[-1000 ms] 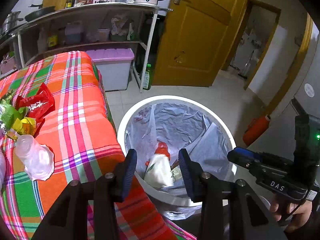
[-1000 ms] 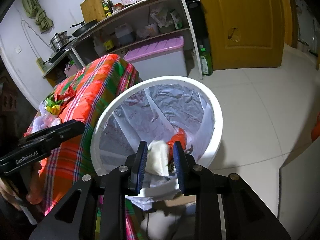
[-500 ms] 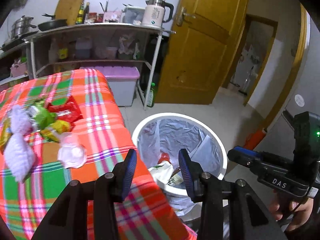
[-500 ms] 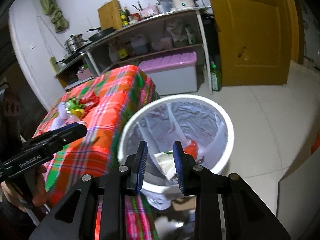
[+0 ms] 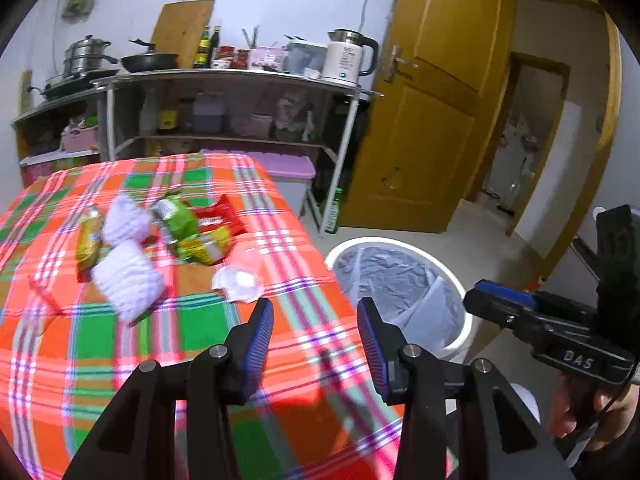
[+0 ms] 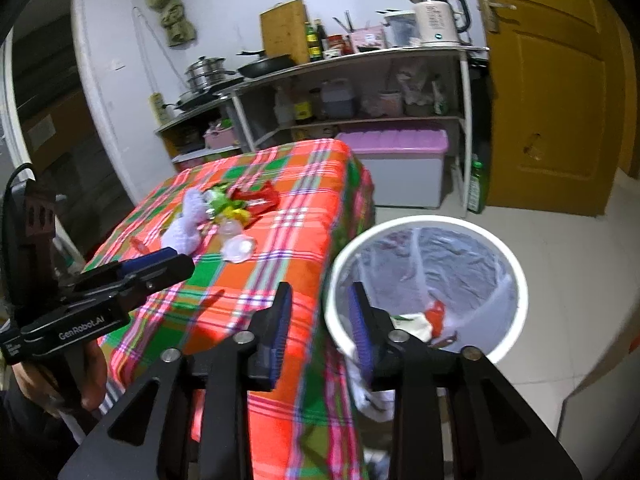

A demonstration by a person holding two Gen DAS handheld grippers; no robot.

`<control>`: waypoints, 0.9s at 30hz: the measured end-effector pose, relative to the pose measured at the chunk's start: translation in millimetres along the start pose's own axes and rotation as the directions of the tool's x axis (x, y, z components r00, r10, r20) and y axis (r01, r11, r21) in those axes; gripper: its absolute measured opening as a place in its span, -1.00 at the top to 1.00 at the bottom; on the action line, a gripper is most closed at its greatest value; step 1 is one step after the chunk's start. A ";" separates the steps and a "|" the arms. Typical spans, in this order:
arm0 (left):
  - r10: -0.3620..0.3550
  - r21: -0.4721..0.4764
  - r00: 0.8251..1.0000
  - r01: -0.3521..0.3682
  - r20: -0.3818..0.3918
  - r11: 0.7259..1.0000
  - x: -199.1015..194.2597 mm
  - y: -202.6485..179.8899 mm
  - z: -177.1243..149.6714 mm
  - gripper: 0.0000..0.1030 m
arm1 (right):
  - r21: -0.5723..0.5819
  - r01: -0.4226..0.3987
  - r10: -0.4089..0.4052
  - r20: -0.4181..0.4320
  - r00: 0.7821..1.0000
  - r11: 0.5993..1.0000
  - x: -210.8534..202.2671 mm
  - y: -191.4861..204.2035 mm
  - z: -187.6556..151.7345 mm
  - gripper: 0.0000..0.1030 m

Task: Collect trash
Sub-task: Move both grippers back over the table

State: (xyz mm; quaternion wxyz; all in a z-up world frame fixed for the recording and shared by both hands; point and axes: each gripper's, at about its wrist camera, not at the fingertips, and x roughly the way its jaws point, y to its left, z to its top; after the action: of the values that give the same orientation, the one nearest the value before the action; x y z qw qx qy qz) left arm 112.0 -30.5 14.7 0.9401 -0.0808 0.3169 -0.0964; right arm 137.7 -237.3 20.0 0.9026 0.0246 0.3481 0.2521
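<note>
Several wrappers (image 5: pixel 192 232) lie on the tablecloth (image 5: pixel 100 340) beyond both empty jaws.

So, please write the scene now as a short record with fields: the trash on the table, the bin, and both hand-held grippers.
table: checked cloth, orange, green and pink
trash on table: red wrapper, green wrapper, yellow wrapper, white foam nets, crumpled clear cup
bin: white bin with a plastic liner, on the floor beside the table, some trash already inside
left hand-held gripper: open, empty, above the cloth
right hand-held gripper: jaws have just been opening, nothing between them, over the table edge by the bin
</note>
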 end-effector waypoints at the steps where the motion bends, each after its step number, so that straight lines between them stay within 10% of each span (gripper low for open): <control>1: 0.006 -0.008 1.000 -0.006 -0.001 1.000 -3.4 5.6 -2.2 0.16 | -0.005 -0.006 0.006 -0.001 1.000 1.000 0.9 3.4 -0.2 0.20; 27: 0.220 -0.152 0.976 -0.218 -0.005 0.964 -27.2 110.5 -14.3 -0.03 | -0.088 -0.102 0.095 -0.083 0.992 0.991 62.3 59.2 16.4 0.16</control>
State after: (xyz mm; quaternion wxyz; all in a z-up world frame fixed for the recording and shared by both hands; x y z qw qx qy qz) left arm 96.4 81.5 -4.3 0.9380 -0.1170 0.3247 0.0329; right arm 161.5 -154.1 7.1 0.8748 -0.0095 0.3696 0.3130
